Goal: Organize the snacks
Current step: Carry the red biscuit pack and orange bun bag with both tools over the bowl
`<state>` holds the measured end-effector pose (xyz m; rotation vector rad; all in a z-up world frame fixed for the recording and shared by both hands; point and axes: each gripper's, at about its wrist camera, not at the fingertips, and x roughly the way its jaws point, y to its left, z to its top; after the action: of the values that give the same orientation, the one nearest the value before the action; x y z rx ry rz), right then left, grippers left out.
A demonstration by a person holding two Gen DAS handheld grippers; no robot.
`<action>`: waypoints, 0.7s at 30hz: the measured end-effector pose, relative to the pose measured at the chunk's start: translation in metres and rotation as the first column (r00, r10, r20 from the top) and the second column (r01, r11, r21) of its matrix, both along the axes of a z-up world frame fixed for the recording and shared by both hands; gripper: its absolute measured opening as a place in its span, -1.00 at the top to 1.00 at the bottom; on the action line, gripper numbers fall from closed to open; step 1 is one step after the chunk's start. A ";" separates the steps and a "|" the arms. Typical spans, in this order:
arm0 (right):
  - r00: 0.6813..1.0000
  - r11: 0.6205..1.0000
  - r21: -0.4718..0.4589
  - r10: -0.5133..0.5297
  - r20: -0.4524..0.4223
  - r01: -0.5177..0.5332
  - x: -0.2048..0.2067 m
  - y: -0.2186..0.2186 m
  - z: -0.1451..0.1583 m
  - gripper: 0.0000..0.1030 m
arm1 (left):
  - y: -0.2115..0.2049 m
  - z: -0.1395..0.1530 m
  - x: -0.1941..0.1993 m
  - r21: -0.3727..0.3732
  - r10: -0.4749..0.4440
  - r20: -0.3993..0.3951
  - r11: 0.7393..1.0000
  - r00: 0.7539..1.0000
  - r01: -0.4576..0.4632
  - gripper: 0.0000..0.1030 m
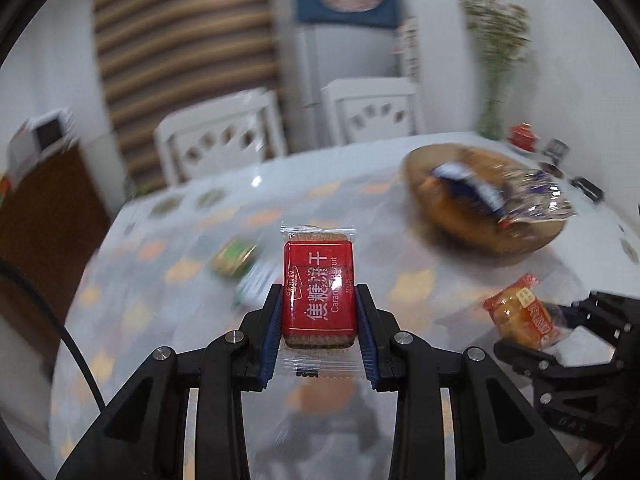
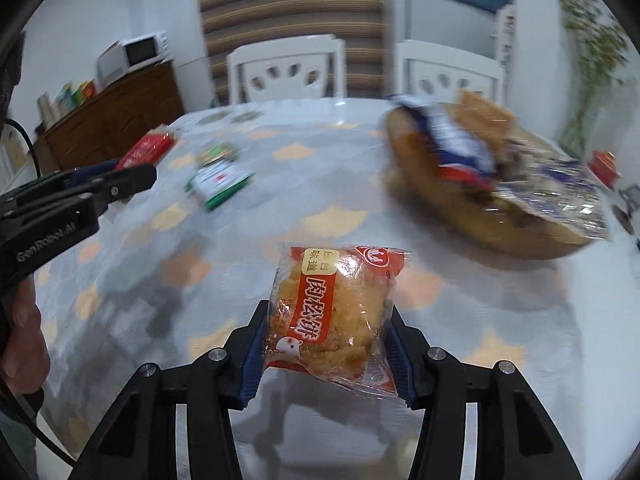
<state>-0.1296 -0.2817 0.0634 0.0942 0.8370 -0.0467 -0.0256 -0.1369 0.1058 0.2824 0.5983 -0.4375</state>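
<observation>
While both grippers carry a snack clear of the table (image 2: 340, 152), I record the following. My left gripper (image 1: 319, 320) is clamped on a red caramel biscuit packet (image 1: 319, 288), gripped across its sides by the blue pads (image 1: 272, 336). My right gripper (image 2: 326, 344) is closed on an orange meat-floss cake packet (image 2: 332, 312), the pads pressing its soft wrapper.

Risk, in my judgement: the cake packet sits tilted, held largely by film, and could slip or be crushed if squeezed harder. The woven basket (image 2: 448, 216) already holds blue-and-silver wrappers (image 2: 552, 200) that overhang its rim; a careless drop could land on them and slide out.

Also noted: a green packet (image 2: 218, 180) lies loose on the table, left of the basket. Two white chairs (image 2: 286, 68) stand behind. Nothing stands between either gripper and the basket.
</observation>
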 end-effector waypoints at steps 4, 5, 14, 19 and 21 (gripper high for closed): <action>0.994 0.996 0.023 -0.091 0.056 0.090 -0.001 -0.046 0.031 0.01 | -0.046 0.023 0.018 0.042 -0.082 0.065 0.996 0.994 0.080 0.39; 0.989 0.993 0.024 -0.121 0.081 0.119 0.000 -0.060 0.043 0.01 | -0.056 0.030 0.028 0.018 -0.105 0.057 0.994 0.993 0.105 0.39; 0.916 0.939 0.043 -0.341 0.211 0.340 0.033 -0.148 0.114 0.01 | -0.127 0.053 0.116 -0.274 -0.280 -0.158 0.934 0.947 0.230 0.39; 0.895 0.915 0.069 -0.402 0.194 0.397 0.073 -0.178 0.129 0.01 | -0.159 0.044 0.135 -0.279 -0.292 -0.189 0.931 0.938 0.234 0.39; 0.887 0.907 0.068 -0.421 0.190 0.416 0.089 -0.186 0.129 0.00 | -0.172 0.044 0.142 -0.282 -0.300 -0.193 0.929 0.934 0.240 0.38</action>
<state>-0.0405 -0.4675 0.1927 0.2992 0.6019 -0.4290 0.1161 -0.3086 0.1501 0.0660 0.7274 -0.8184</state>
